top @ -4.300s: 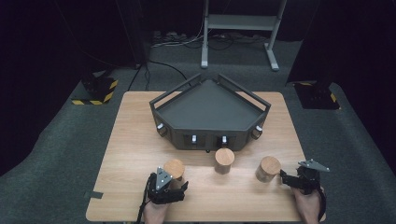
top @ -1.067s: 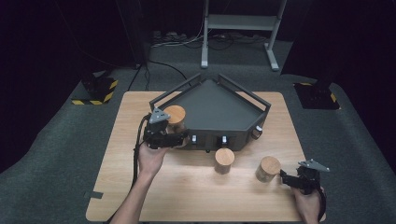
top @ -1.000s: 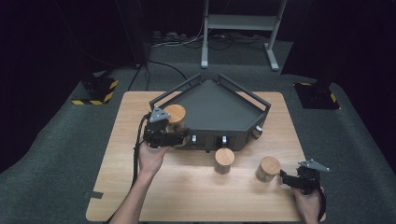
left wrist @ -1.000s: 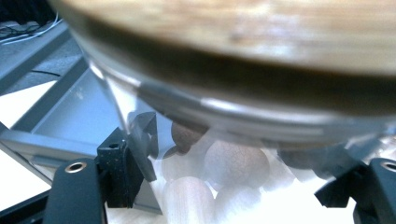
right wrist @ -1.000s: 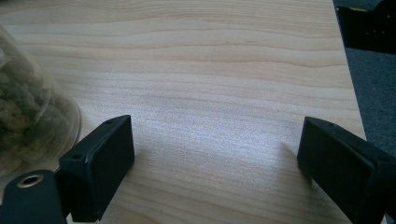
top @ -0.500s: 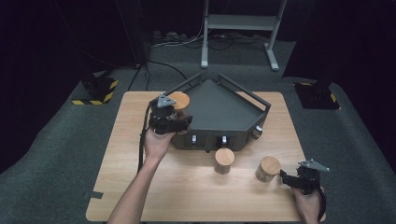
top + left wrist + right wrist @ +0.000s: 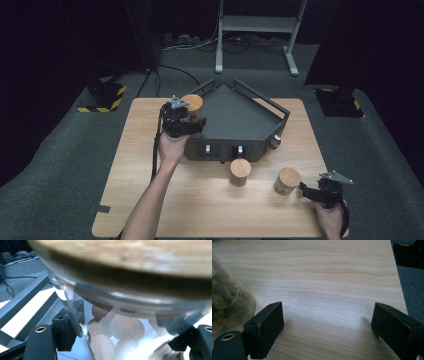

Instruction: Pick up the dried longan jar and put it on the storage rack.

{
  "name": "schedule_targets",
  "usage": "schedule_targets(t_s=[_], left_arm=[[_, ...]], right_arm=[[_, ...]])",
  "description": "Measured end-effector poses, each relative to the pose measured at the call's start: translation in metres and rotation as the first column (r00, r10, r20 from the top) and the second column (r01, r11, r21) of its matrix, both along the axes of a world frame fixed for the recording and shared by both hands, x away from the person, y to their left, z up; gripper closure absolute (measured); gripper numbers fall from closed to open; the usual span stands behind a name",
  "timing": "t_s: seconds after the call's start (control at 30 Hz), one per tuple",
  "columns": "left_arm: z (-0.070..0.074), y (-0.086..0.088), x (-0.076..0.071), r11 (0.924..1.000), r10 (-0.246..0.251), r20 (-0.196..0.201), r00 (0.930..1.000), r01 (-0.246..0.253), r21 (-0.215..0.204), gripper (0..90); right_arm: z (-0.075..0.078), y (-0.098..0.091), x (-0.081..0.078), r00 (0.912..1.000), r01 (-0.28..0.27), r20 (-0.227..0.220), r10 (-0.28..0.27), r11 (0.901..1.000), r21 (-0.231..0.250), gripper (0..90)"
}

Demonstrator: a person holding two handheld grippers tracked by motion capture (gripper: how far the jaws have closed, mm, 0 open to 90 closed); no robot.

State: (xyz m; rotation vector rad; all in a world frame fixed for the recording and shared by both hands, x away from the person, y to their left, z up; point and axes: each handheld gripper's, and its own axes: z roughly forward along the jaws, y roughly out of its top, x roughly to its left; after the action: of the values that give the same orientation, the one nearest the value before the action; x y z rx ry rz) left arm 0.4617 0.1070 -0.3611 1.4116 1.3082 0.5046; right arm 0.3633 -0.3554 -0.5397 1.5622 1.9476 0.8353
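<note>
- Your left gripper (image 7: 192, 122) holds a cork-lidded jar (image 7: 193, 106) at the left rear corner of the dark tray (image 7: 235, 112), jaws clamped on the glass just below the lid.
- Through the left gripper view the jar (image 7: 120, 315) presses close to the lens: pale wooden balls (image 7: 126, 327) sit inside, and the tray's grey rail (image 7: 22, 298) runs behind it on the left.
- Whether the jar hangs above the tray floor or rests on it, the pictures do not settle; it overlaps the tray's left rail from above.
- Your right gripper (image 7: 306, 189) rests on the table (image 7: 130, 165) in front of the tray and off to its right, jaws spread wide with nothing between them.
- In the right gripper view bare wood lies between the two black pads (image 7: 270, 323), and a jar of greenish, mossy stuff (image 7: 227, 302) stands just outside the left pad.
- Two more lidded jars wait in front of the tray: one (image 7: 240, 171) just before its front wall, the other (image 7: 287, 180) further right, just beside your right gripper.
- Judged from this layout, loading the tray is at an early stage: one jar is at the tray but not yet released, two are untouched.
- Left to do, as it looks: set the held jar down inside, let go, then bring over the remaining pair.
</note>
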Motion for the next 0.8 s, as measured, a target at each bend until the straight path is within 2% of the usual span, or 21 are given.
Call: schedule_targets(t_s=[0.17,0.4,0.8], left_arm=[[-0.004,0.001,0.004,0.9998,0.015,0.013,0.9998,-0.015,0.014,26.3],[-0.013,0.0,0.013,0.9992,0.04,0.0,0.9992,-0.04,-0.003,26.3],[-0.021,-0.004,0.024,0.9981,0.061,0.006,0.9981,-0.061,-0.012,26.4]], right_arm=[[0.0,0.0,0.0,1.0,0.0,0.0,0.0,1.0,0.0,10.5],[0.0,0.0,0.0,1.0,-0.001,0.001,0.001,1.0,-0.002,10.5],[0.0,0.0,0.0,1.0,-0.002,0.001,0.002,1.0,-0.002,10.5]])
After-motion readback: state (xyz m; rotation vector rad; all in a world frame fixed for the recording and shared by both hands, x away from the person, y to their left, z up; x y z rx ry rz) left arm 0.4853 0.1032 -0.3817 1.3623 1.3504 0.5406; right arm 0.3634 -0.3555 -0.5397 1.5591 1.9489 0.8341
